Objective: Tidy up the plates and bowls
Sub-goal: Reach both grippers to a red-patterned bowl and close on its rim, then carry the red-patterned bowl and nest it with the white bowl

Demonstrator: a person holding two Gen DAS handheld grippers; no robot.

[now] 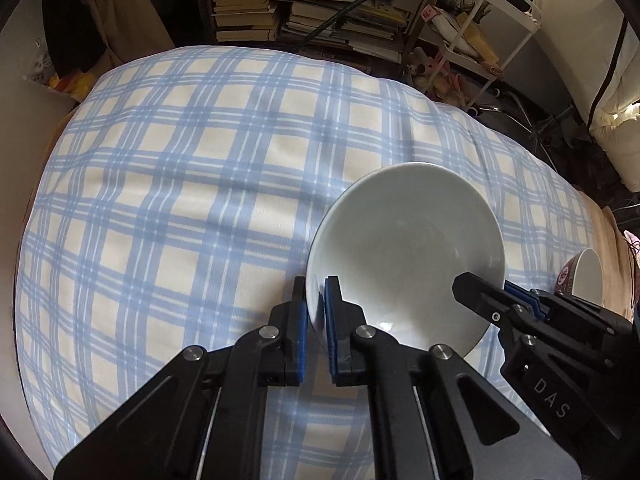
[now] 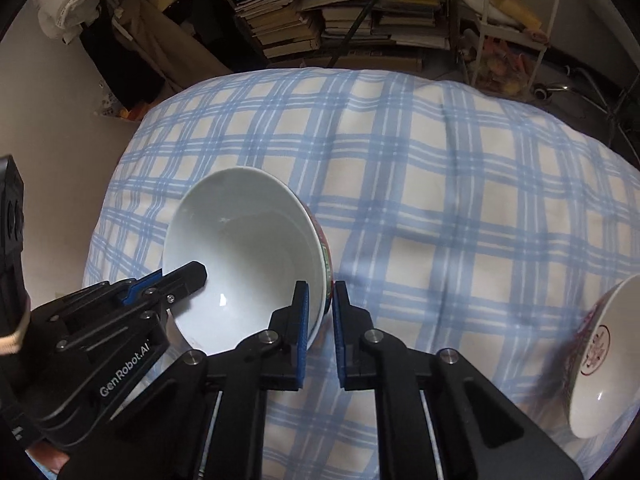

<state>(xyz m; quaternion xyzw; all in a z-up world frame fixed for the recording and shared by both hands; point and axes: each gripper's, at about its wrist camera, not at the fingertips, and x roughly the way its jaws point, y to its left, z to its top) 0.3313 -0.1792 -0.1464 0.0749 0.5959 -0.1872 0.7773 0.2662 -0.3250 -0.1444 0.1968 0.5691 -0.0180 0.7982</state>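
A white bowl (image 1: 404, 252) with a red patterned outside sits on the blue plaid cloth (image 1: 180, 184). My left gripper (image 1: 316, 312) is shut on its left rim. My right gripper (image 2: 321, 312) is shut on the same bowl's (image 2: 244, 264) right rim, one finger inside and one outside. The right gripper also shows in the left wrist view (image 1: 480, 300), and the left gripper in the right wrist view (image 2: 176, 280). A second bowl (image 2: 600, 360) with a red emblem inside lies tilted at the right; it also shows in the left wrist view (image 1: 586, 280).
The plaid cloth (image 2: 440, 200) covers a rounded soft surface. Behind it stand shelves with stacked books (image 1: 248, 4) and a white wire rack (image 1: 500, 20). A beige wall is on the left.
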